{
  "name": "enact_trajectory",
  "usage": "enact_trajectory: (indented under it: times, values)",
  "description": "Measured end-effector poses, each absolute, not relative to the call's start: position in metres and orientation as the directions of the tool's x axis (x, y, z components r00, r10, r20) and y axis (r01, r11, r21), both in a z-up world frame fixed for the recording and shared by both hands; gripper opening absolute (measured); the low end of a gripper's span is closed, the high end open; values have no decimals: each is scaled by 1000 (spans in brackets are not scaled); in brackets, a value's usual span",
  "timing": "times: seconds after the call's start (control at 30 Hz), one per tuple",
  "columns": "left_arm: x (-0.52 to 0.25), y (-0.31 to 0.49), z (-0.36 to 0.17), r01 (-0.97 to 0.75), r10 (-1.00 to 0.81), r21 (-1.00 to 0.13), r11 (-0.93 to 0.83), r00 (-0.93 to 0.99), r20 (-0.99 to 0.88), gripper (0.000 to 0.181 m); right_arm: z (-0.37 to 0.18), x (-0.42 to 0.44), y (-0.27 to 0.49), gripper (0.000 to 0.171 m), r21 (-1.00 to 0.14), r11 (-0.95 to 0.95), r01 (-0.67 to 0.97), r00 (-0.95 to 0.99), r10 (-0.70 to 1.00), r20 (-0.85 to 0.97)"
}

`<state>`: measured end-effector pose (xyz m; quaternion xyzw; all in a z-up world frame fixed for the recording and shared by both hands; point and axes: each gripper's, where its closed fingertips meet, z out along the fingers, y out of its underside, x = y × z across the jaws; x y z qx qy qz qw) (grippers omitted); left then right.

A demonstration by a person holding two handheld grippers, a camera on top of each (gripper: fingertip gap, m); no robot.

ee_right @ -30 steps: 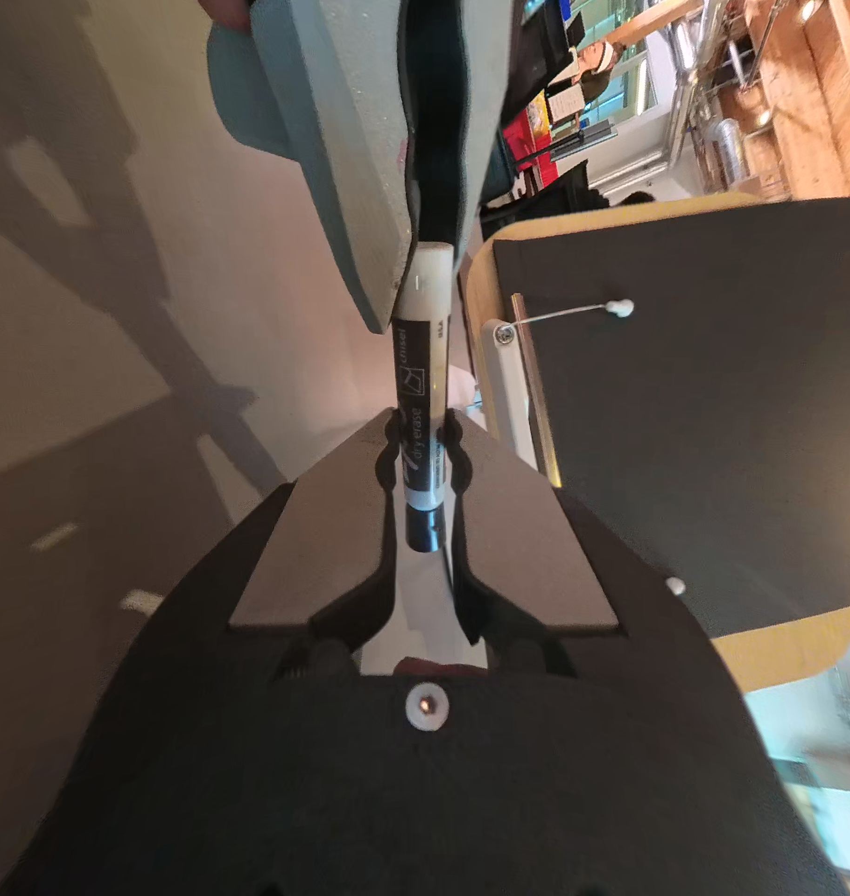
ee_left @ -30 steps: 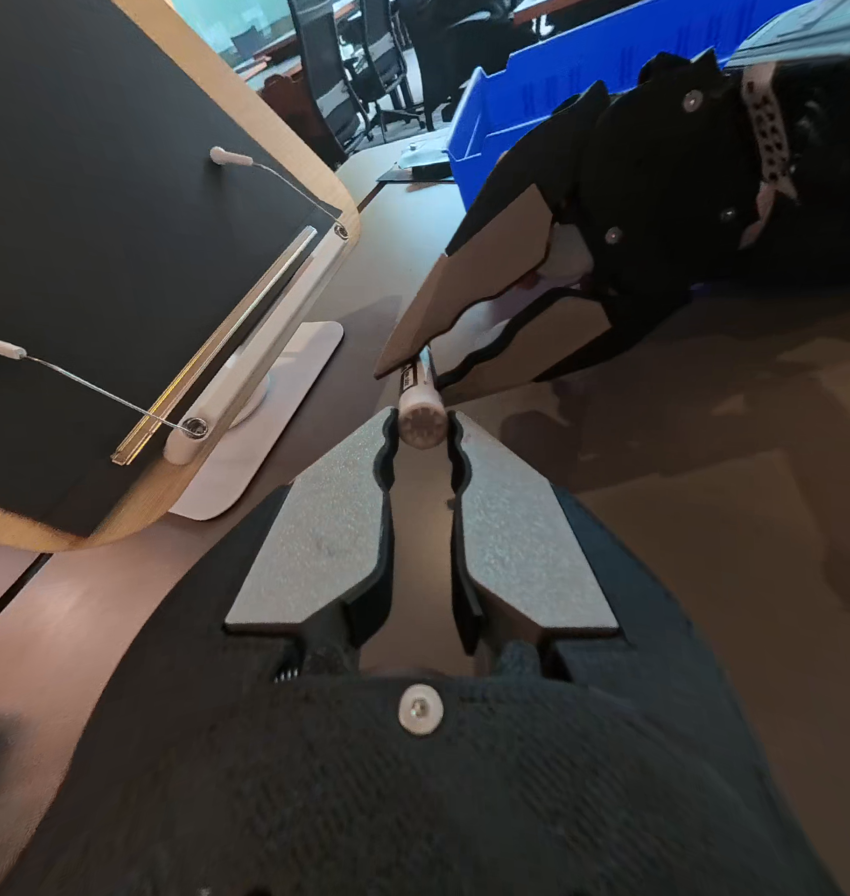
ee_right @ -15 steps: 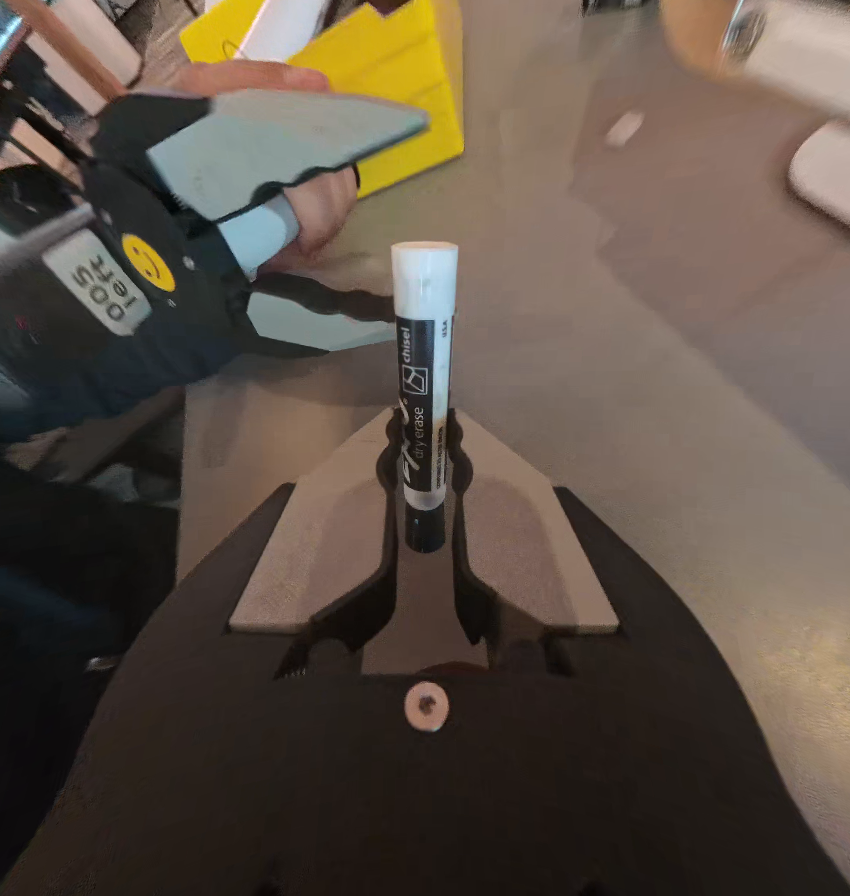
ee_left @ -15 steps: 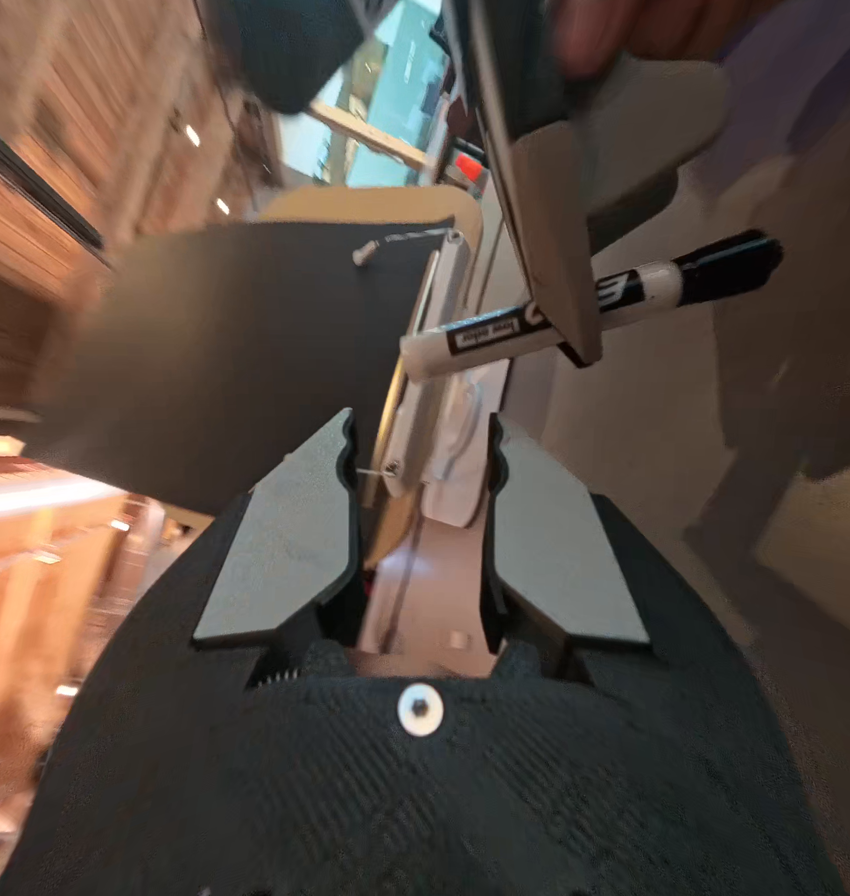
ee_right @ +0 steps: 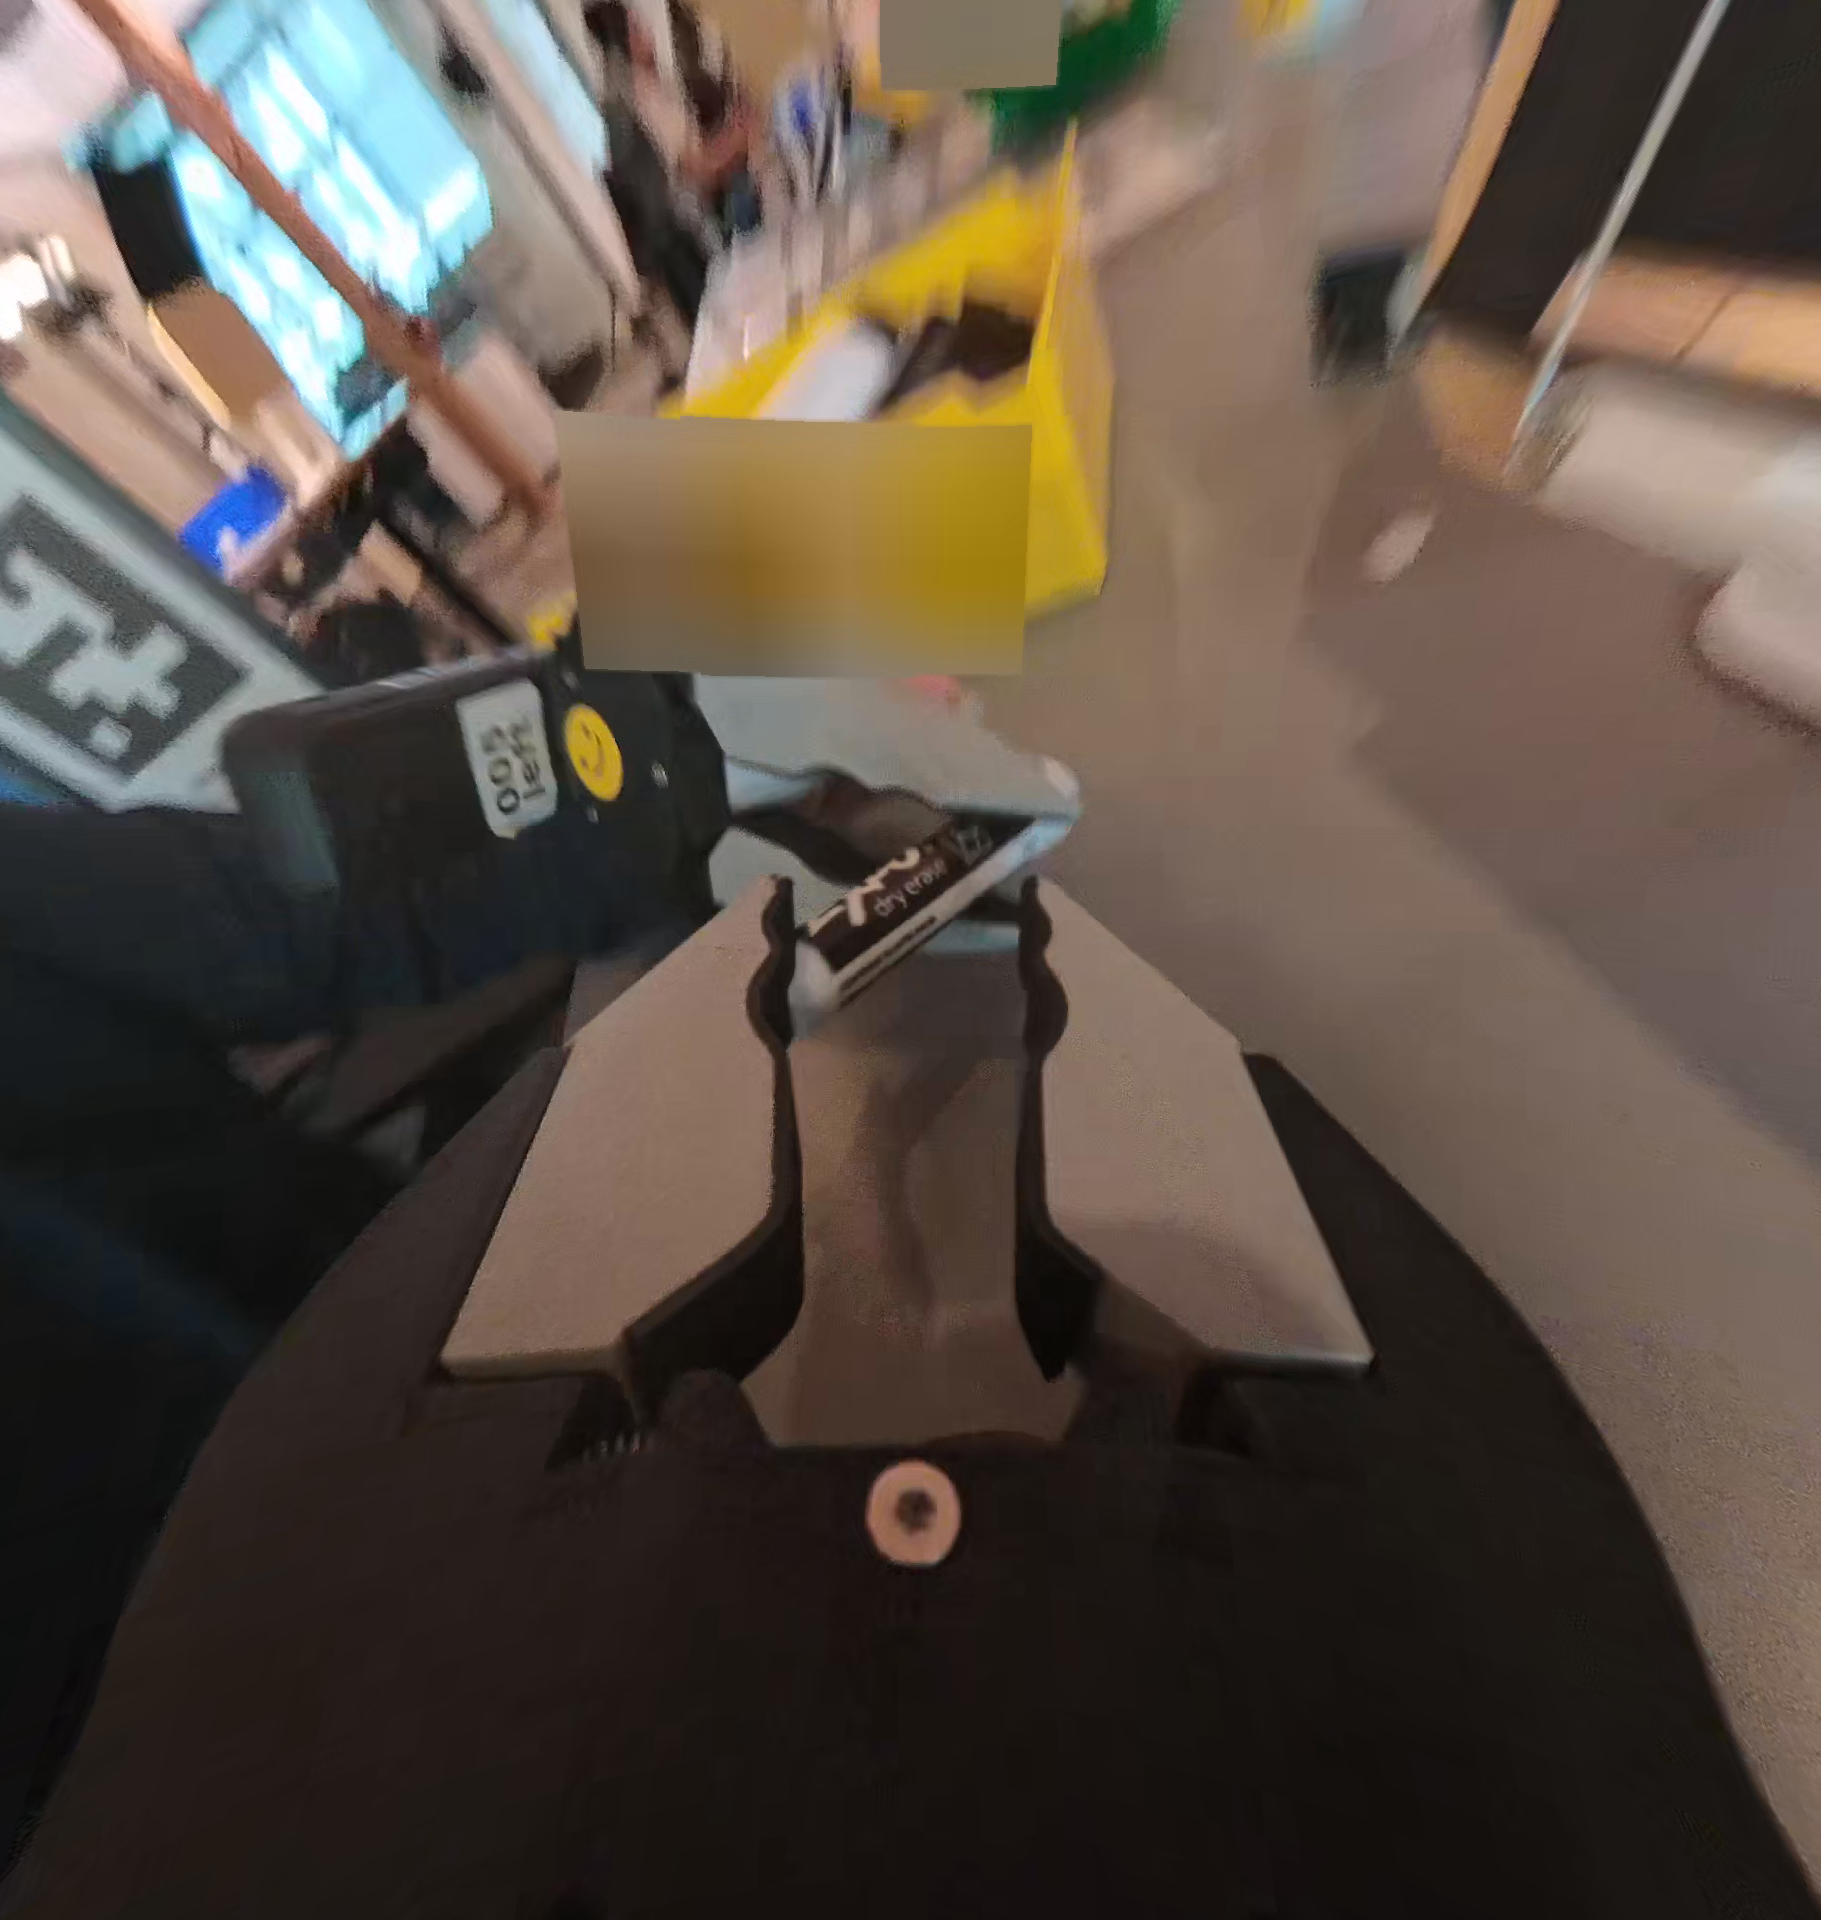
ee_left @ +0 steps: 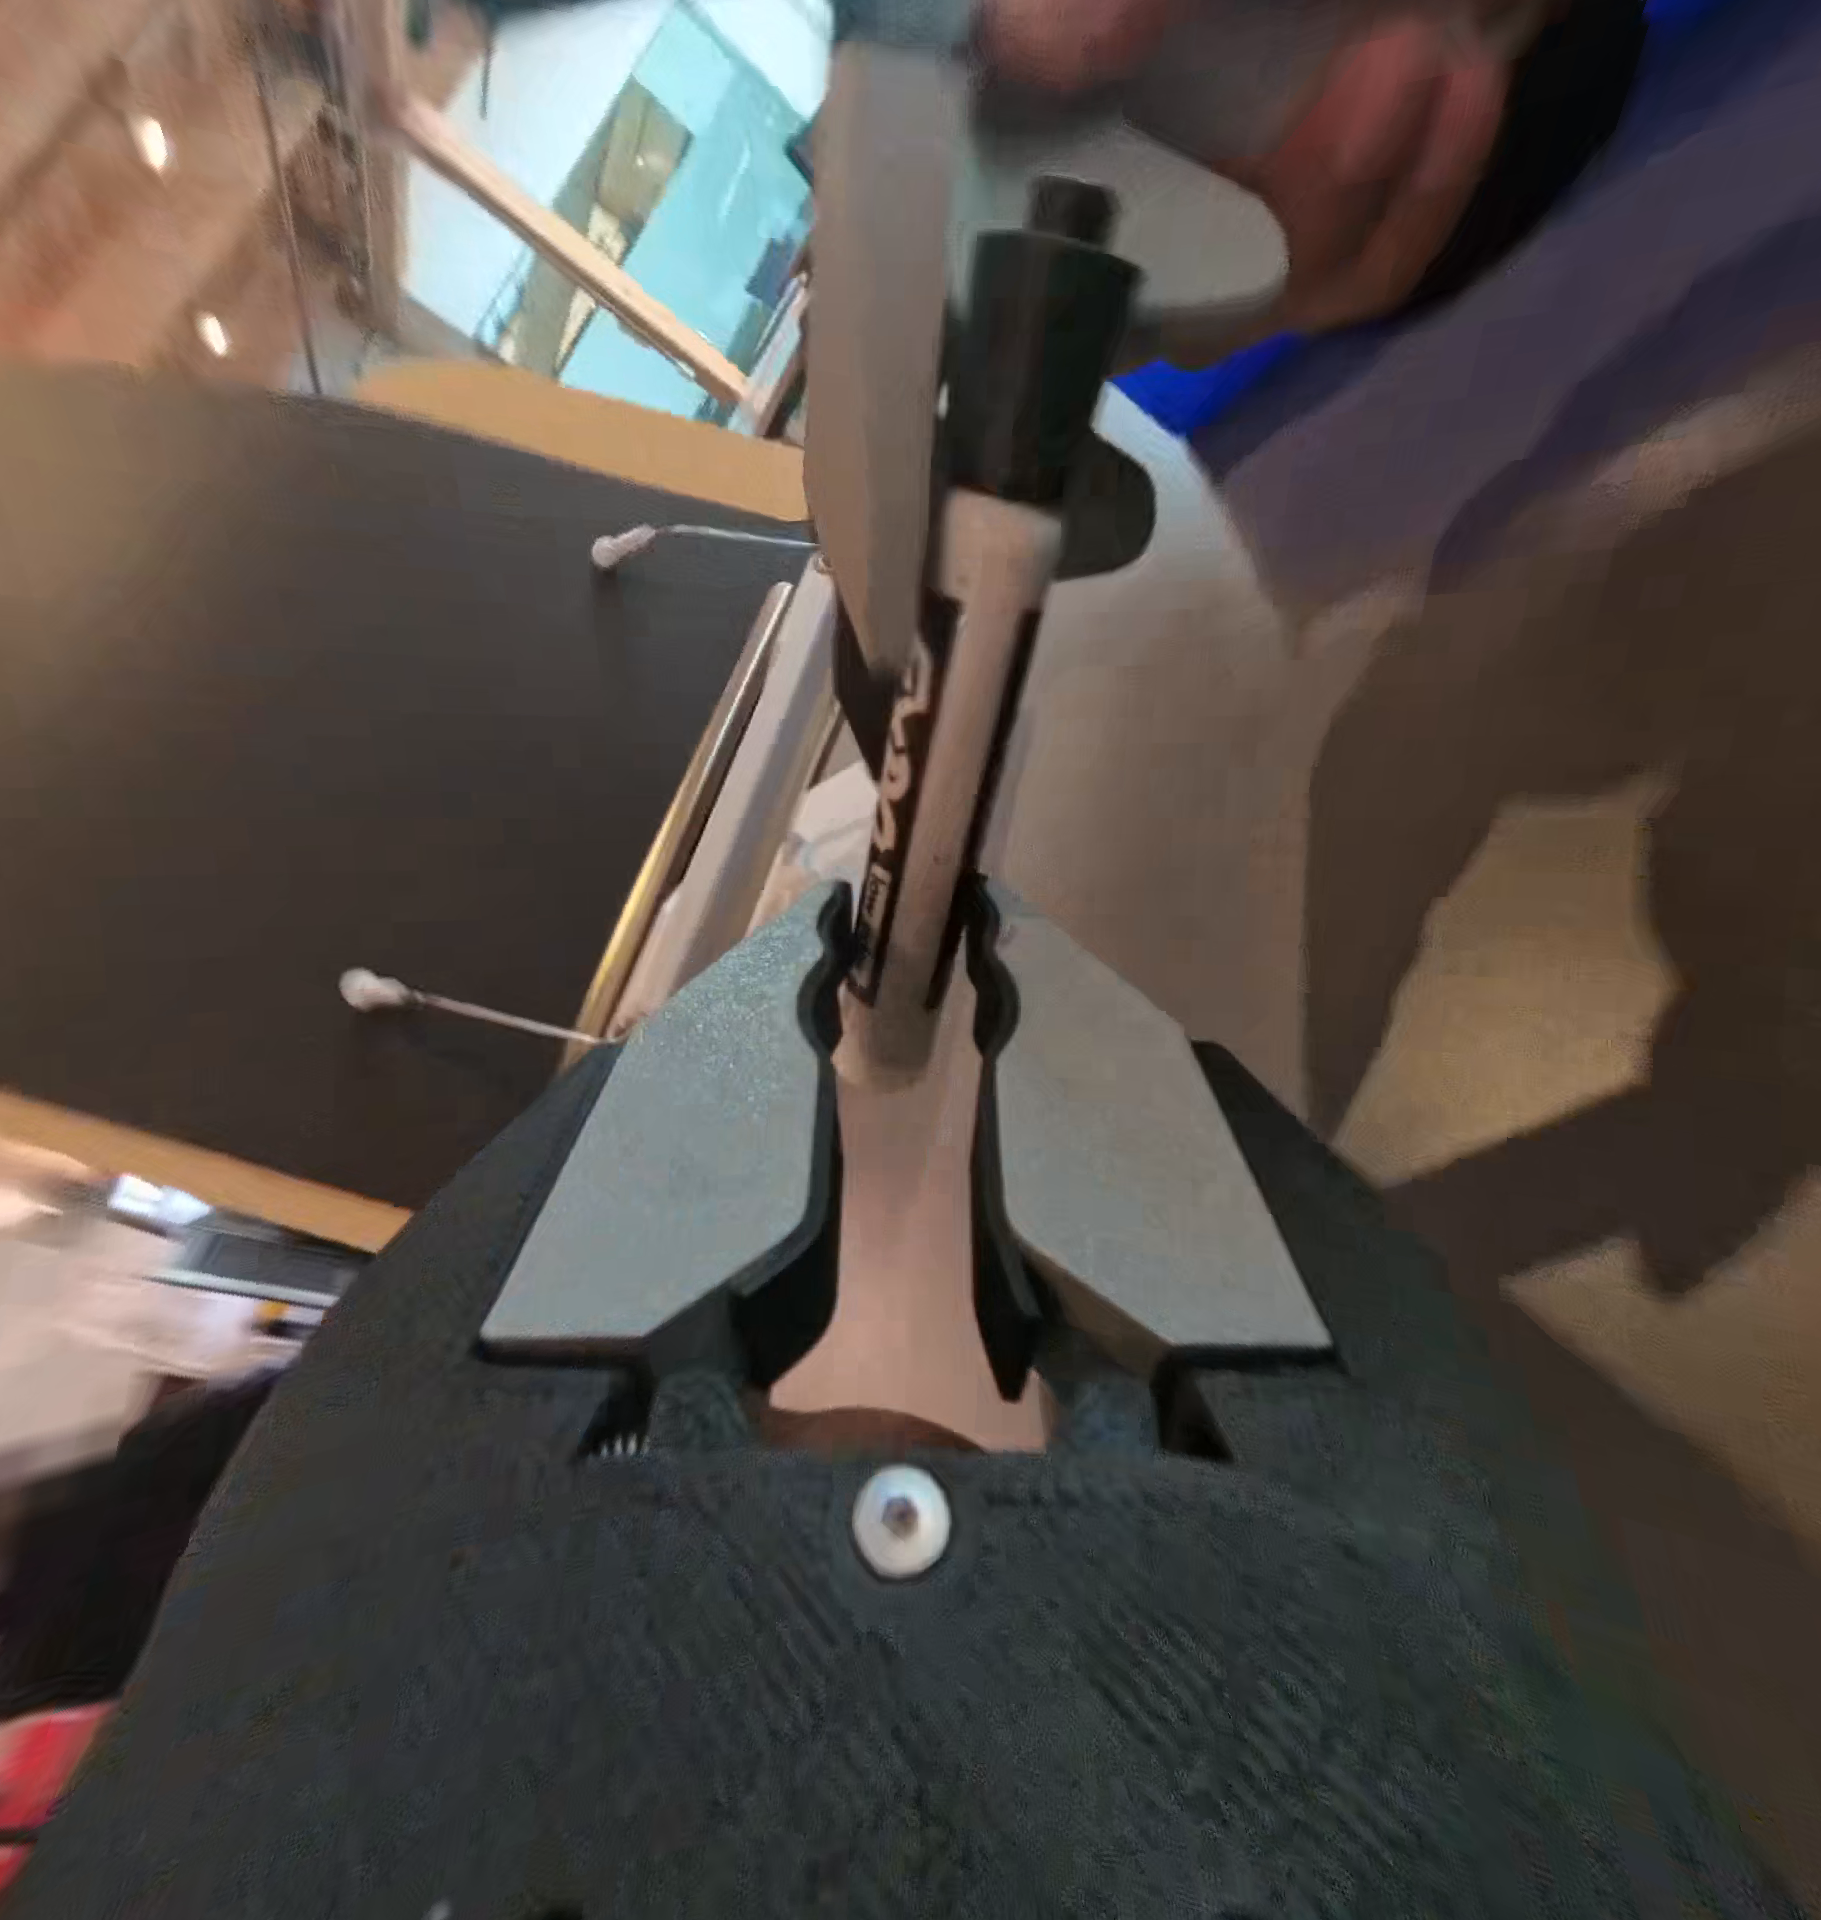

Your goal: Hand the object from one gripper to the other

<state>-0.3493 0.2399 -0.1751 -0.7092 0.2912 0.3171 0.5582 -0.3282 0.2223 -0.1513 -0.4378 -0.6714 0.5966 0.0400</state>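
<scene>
A dry-erase marker (ee_left: 947, 727) with a white barrel and black cap stands between my left gripper's (ee_left: 901, 935) fingertips, which are shut on its white end. My right gripper's grey finger (ee_left: 875, 416) lies along the marker's upper half, next to the cap. In the right wrist view my right gripper (ee_right: 901, 904) is open. The marker (ee_right: 916, 883) lies slantwise across the gap between its tips, and one end touches the left finger. The left gripper (ee_right: 1031, 821) reaches in from the left and holds the marker's far end. Both views are motion-blurred.
A black board with a wooden rim (ee_left: 314, 675) stands on a white stand at the left. A yellow bin (ee_right: 1051, 364) sits farther back on the brown table (ee_right: 1508, 1039). A blue bin (ee_left: 1249, 384) and a person's hand (ee_left: 1353, 156) are behind the right gripper.
Half a second ago the right gripper held the marker and the left was open and apart. Now the left has shut on the white end and the right has opened.
</scene>
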Motion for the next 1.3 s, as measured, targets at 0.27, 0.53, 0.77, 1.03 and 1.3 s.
enact_trajectory:
  times: [0.27,0.53,0.77,1.03,1.3]
  values:
    - [-351,241,-166,-280,-114,-947,-158,958,-264,17,-86,-323,248,50,-966,-214,146,-680,687,-255]
    - [-321,244,-179,-55,-286,-974,-221,958,11,17,-137,-335,213,42,-961,-30,274,-692,688,-218]
    - [-324,246,-184,-122,-258,-964,-235,964,-59,18,-152,-344,224,16,-930,-67,362,-625,722,-296]
    - [-349,245,-193,-530,-117,-805,-265,847,-519,43,-118,-342,256,16,-796,-453,401,-599,528,-602]
    - [-357,248,-208,-705,-92,-624,-337,684,-723,33,-132,-347,255,15,-842,-371,391,-563,628,-538]
